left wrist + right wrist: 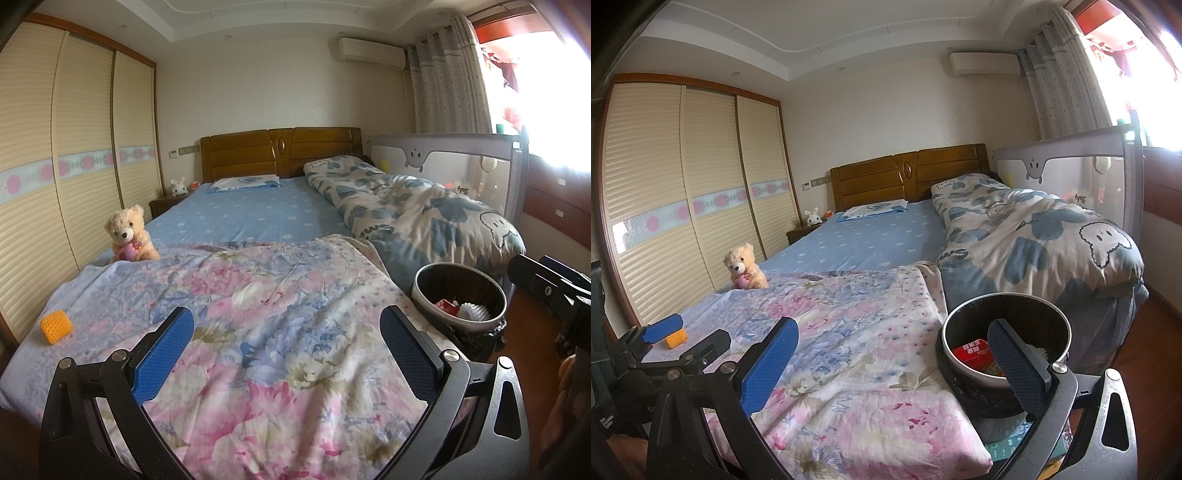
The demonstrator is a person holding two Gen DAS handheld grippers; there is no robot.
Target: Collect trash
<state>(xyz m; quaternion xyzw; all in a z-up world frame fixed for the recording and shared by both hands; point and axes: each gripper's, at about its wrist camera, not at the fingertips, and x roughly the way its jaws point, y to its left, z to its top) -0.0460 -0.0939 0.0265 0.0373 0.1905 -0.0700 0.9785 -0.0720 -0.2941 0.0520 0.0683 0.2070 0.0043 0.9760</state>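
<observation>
An orange mesh piece [56, 326] lies on the floral quilt [280, 295] at the near left of the bed. My left gripper [287, 314] hovers open over the quilt, holding nothing, with the orange piece off to its left. A round black bin [460, 299] stands by the bed's right side and holds a red packet [971, 352] and white crinkled paper [474, 312]. My right gripper [893, 325] is open and empty, and its right finger overlaps the bin [1027, 310] in the right wrist view. There the orange piece [677, 338] is partly hidden behind the left gripper's finger [663, 328].
A teddy bear [127, 236] sits at the bed's left edge. A rolled cloud-print duvet [424, 206] fills the right half of the bed, with a grey bed rail [443, 151] behind it. A wardrobe [74, 166] lines the left wall. Wooden floor [532, 325] shows beside the bin.
</observation>
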